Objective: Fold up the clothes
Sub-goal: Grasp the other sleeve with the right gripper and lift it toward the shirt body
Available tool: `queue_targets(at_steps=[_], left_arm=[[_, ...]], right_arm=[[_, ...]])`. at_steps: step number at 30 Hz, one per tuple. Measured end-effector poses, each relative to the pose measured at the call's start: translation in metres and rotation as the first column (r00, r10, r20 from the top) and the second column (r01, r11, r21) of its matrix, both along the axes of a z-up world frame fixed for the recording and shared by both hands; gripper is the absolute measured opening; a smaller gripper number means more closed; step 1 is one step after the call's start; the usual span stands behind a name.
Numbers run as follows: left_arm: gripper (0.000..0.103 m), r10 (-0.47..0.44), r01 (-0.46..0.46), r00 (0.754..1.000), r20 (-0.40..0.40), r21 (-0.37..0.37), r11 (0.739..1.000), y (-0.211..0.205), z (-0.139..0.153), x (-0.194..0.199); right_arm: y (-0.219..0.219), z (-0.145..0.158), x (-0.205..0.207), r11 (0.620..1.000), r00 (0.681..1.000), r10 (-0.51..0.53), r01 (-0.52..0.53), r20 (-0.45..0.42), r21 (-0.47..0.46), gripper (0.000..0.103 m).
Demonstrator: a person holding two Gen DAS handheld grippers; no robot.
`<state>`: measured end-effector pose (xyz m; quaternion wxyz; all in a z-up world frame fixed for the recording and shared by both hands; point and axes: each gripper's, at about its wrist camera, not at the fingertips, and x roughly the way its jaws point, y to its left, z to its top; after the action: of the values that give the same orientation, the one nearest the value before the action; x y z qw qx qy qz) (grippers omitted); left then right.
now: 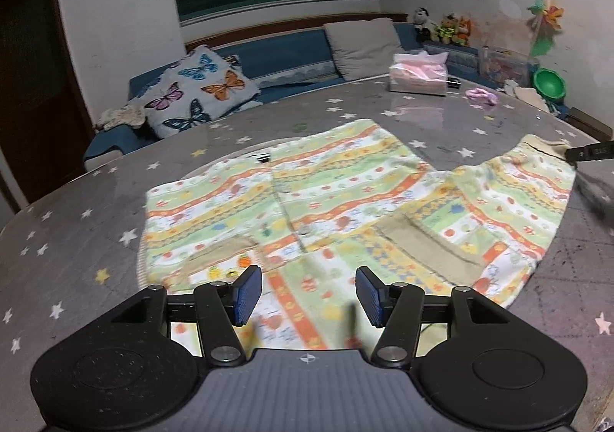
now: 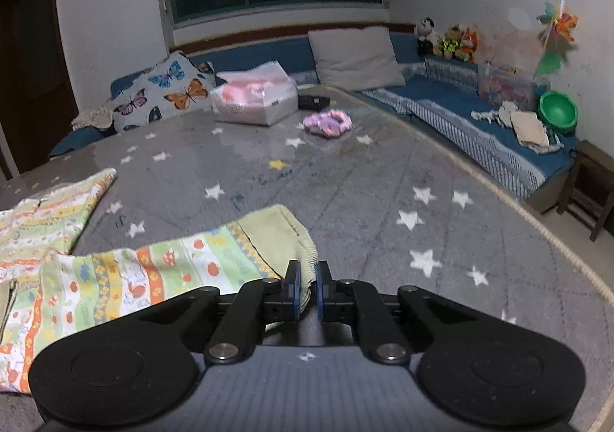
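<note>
A: Where is the garment now?

B: I see the small cotton garment with green, yellow and orange printed stripes [image 1: 345, 209] lying spread flat on the grey table cover with white stars [image 1: 76, 225]. In my left wrist view it lies directly under and ahead of the left gripper [image 1: 309, 295].

A: Is that gripper holding it?

B: No. Its blue pads [image 1: 245, 294] stand apart above the cloth, and nothing is pressed between them.

A: And the right side?

B: The right gripper [image 2: 308, 288] is closed on the pale green ribbed cuff [image 2: 284, 228] of the sleeve, at its edge near me. The sleeve extends to the left of this gripper, towards the body of the garment.

A: Anything near?

B: A pink tissue pack [image 2: 255, 98] and a pink fluffy thing [image 2: 328, 123] lie well apart, at the far side.
</note>
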<state>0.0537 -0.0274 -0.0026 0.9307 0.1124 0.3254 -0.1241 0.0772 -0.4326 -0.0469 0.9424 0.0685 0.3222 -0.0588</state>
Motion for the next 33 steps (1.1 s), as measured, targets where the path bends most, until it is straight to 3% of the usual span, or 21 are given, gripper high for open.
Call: queue_targets(at_steps=[7, 13, 18, 22, 33], left_arm=[[0.060, -0.047, 0.047, 0.999, 0.004, 0.007, 0.999, -0.019, -0.006, 0.003], [0.062, -0.008, 0.009, 1.000, 0.026, -0.012, 1.000, -0.002, -0.003, -0.004], [0.066, 0.073, -0.071, 0.996, 0.053, -0.034, 0.997, 0.034, 0.001, -0.017], [0.067, 0.139, -0.136, 0.989, 0.058, -0.058, 0.989, 0.063, -0.001, -0.029], [0.072, 0.250, -0.244, 0.967, 0.054, -0.106, 0.964, 0.110, -0.003, -0.045]], right_arm=[[0.006, 0.035, -0.008, 0.996, 0.996, 0.034, -0.040, 0.082, 0.076, 0.006], [0.050, 0.090, -0.017, 0.972, 0.961, 0.195, -0.215, 0.195, 0.090, 0.006], [0.113, 0.123, -0.016, 0.917, 0.892, 0.373, -0.396, 0.256, 0.043, 0.006], [0.176, 0.135, -0.008, 0.847, 0.818, 0.514, -0.532, 0.257, 0.000, 0.006], [0.312, 0.104, 0.004, 0.672, 0.662, 0.734, -0.740, 0.150, -0.022, 0.007]])
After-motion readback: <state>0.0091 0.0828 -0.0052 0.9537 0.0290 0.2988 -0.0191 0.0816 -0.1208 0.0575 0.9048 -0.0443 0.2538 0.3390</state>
